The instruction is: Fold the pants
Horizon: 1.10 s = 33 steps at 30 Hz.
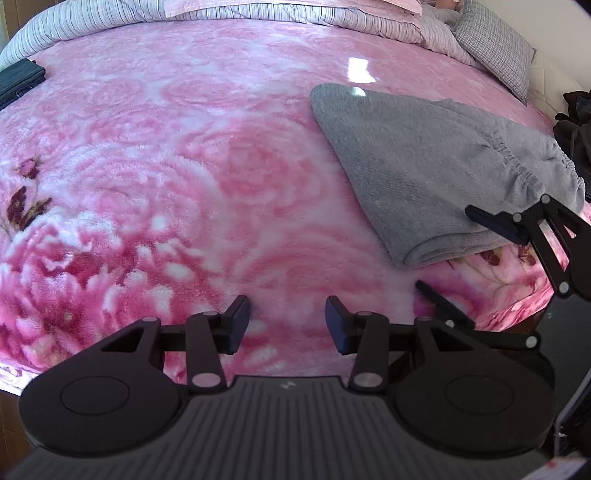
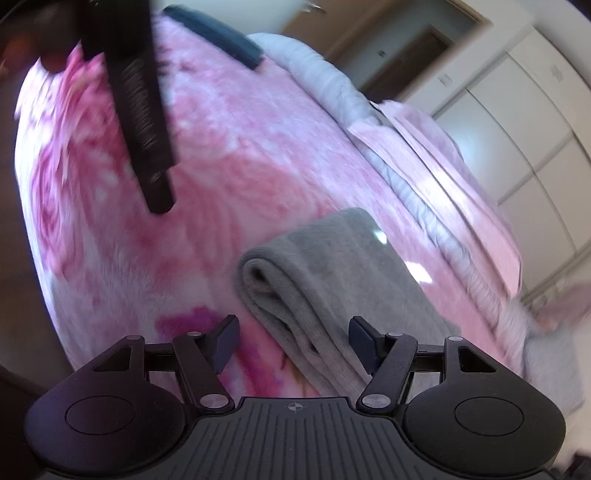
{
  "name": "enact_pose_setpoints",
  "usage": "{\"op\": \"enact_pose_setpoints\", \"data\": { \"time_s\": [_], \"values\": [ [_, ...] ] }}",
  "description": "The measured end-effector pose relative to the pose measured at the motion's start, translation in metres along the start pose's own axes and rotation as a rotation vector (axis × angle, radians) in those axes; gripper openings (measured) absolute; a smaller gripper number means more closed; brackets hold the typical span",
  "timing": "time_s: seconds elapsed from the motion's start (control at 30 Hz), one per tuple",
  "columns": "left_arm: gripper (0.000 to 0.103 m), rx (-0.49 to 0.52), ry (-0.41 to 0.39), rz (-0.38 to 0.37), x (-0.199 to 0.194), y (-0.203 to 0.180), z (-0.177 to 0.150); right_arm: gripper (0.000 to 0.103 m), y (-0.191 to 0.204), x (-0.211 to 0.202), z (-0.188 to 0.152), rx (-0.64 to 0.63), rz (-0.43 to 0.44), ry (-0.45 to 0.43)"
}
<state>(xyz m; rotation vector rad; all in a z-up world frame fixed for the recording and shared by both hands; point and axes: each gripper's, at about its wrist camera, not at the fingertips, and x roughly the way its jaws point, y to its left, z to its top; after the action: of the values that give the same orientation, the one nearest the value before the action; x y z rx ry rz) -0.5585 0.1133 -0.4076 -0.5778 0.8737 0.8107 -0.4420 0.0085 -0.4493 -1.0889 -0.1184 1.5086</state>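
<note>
A plush pink blanket (image 1: 207,177) printed with roses covers the bed, with a striped quilt (image 1: 110,26) bunched at its far edge and pale cupboard doors (image 2: 517,122) beyond. The left gripper (image 1: 287,320) hangs over bare blanket, jaws partly apart and holding nothing. The right gripper (image 2: 293,341) stands wide with the rolled edge of the folded grey fleece pants (image 2: 325,269) lying between its pads, unclamped; the pants lie ahead and right of the left gripper.

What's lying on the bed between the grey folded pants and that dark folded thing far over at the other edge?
Only bare pink floral blanket separates the grey pants from the dark folded item; the left wrist view shows it.
</note>
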Motion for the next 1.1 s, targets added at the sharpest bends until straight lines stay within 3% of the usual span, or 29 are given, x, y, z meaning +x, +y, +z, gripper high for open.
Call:
{"op": "enact_pose_setpoints", "data": {
  "time_s": [0.17, 0.27, 0.3, 0.33, 0.4, 0.43, 0.5, 0.7, 0.83, 1.1],
  "values": [
    [0.043, 0.005, -0.004, 0.0, 0.005, -0.002, 0.004, 0.062, 0.0, 0.014, -0.002, -0.018, -0.03, -0.02],
    [0.044, 0.005, -0.011, 0.002, 0.006, -0.003, 0.007, 0.061, 0.009, 0.019, -0.004, -0.092, -0.053, -0.044],
    [0.044, 0.006, -0.016, 0.004, 0.006, -0.003, 0.009, 0.059, 0.015, 0.018, -0.006, -0.141, -0.073, -0.059],
    [0.044, 0.008, -0.023, 0.007, 0.006, -0.004, 0.01, 0.049, 0.021, 0.018, -0.008, -0.187, -0.085, -0.072],
    [0.044, 0.007, -0.038, 0.013, 0.005, -0.004, 0.013, 0.037, 0.02, 0.02, -0.007, -0.163, -0.081, -0.073],
    [0.044, 0.003, -0.045, 0.016, 0.004, -0.004, 0.015, 0.028, 0.014, 0.022, -0.006, -0.116, -0.071, -0.07],
    [0.044, -0.007, -0.061, 0.022, 0.001, -0.003, 0.019, 0.022, -0.004, 0.02, -0.004, 0.01, -0.074, -0.088],
    [0.044, -0.005, -0.124, 0.027, -0.002, -0.01, 0.039, 0.02, -0.103, -0.016, -0.009, 0.613, -0.039, -0.216],
    [0.044, 0.025, -0.182, 0.002, -0.001, -0.03, 0.065, 0.019, -0.167, -0.039, -0.027, 0.891, -0.098, -0.318],
    [0.044, 0.148, -0.269, -0.122, 0.012, -0.112, 0.124, 0.019, -0.296, -0.082, -0.122, 1.314, -0.217, -0.483]
  ]
}}
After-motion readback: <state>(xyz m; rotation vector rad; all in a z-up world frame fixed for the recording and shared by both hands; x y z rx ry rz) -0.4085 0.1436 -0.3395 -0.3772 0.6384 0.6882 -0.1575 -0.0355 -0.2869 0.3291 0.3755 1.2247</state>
